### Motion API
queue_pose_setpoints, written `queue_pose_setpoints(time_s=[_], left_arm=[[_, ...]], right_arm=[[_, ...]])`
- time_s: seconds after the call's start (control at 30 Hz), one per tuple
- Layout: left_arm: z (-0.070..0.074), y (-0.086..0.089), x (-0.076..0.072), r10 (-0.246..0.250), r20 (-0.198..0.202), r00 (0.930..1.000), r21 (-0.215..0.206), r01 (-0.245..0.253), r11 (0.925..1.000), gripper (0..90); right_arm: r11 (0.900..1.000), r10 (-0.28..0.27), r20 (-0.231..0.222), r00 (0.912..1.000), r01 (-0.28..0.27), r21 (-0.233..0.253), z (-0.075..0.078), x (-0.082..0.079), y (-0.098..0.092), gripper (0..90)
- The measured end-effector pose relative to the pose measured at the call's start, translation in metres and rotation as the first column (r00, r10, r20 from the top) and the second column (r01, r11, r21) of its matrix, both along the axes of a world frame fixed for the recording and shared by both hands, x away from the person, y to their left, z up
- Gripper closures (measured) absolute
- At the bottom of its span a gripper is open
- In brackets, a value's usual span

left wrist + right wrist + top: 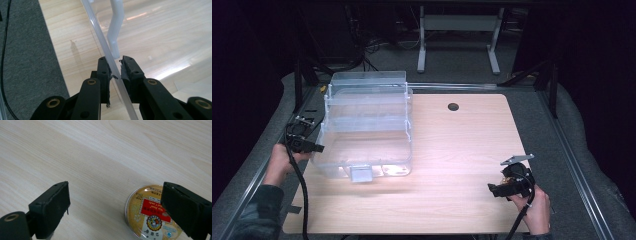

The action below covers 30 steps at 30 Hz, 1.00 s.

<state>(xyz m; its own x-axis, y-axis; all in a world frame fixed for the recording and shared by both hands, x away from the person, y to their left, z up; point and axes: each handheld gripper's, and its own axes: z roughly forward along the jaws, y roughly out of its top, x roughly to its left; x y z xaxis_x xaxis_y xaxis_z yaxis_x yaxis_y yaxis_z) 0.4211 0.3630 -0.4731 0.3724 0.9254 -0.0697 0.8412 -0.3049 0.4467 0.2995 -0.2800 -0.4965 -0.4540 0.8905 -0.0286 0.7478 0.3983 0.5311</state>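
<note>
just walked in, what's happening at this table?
A person works two handheld grippers at a wooden table. The left gripper has its jaws closed on the thin side wall of a clear plastic storage box. The right gripper hangs open just above a round gold tin with a red label, which lies flat on the table, not yet gripped.

box [367,125] on table [462,140], left half | left gripper [314,148] at box's left wall | tin [150,212] on table under right gripper [498,189], front right

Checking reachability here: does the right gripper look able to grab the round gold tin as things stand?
Probably yes: the right gripper is open above the round gold tin, one finger partly over it; bare table surrounds it.
</note>
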Motion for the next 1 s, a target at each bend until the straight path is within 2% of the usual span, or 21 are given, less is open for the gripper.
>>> queue_pose_setpoints(time_s=[0.3,0.53,1.0], left_arm=[[0.000,-0.020,0.002,-0.015,-0.008,0.9999,0.003,0.015,0.9999,76.4],[0.001,-0.047,0.003,-0.061,-0.015,0.9980,0.023,0.061,0.9978,74.8],[0.002,-0.085,0.009,-0.104,-0.032,0.9941,0.034,0.105,0.9939,73.4]], right_arm=[[1.000,-0.006,-0.008,1.0000,0.006,0.008,-0.001,0.000,-0.003,8.3],[1.000,-0.019,-0.007,0.9998,0.019,0.012,-0.001,-0.002,-0.007,9.2],[0.999,-0.043,-0.005,0.9991,0.043,0.022,-0.001,-0.005,-0.017,9.6]])
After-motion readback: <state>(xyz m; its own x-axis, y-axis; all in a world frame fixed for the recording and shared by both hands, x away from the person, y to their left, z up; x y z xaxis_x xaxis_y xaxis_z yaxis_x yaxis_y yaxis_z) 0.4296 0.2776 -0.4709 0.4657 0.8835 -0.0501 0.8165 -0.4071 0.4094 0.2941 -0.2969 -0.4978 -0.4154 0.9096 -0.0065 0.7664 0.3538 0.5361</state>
